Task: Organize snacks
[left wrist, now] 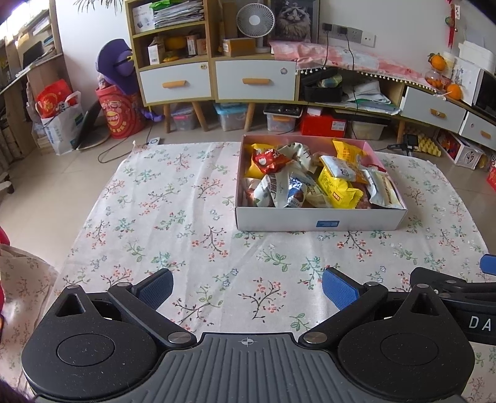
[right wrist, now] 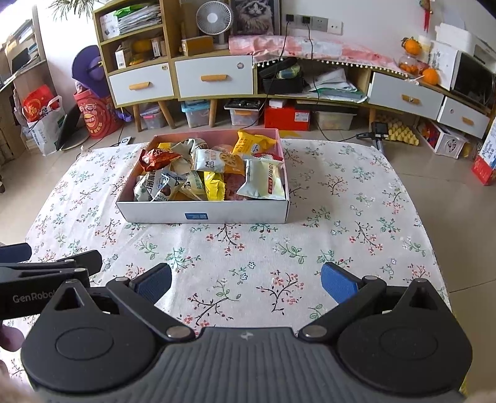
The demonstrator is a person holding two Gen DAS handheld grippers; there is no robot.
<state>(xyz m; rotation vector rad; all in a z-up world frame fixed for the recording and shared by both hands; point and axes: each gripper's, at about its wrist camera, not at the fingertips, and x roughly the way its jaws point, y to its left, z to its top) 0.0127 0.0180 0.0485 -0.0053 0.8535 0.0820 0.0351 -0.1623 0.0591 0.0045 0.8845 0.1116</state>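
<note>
A shallow white cardboard box [left wrist: 288,220] [right wrist: 241,215] with a pink inside sits on the flowered tablecloth, filled with several wrapped snacks. A red packet [left wrist: 270,160] [right wrist: 156,158], yellow packets [left wrist: 339,187] [right wrist: 251,142] and a pale white packet [left wrist: 383,189] [right wrist: 264,182] lie on top. My left gripper [left wrist: 247,286] hovers open over the near cloth, well short of the box, with nothing between its blue pads. My right gripper [right wrist: 246,283] is also open and holds nothing, at the near edge. Each gripper's body shows at the side of the other's view.
The flowered tablecloth [left wrist: 173,217] [right wrist: 356,217] covers a low table. Beyond it stand wooden cabinets with white drawers [left wrist: 176,82] [right wrist: 214,77], storage bins on the floor [left wrist: 231,116], a red bucket [left wrist: 119,113] and a white fan [left wrist: 255,21].
</note>
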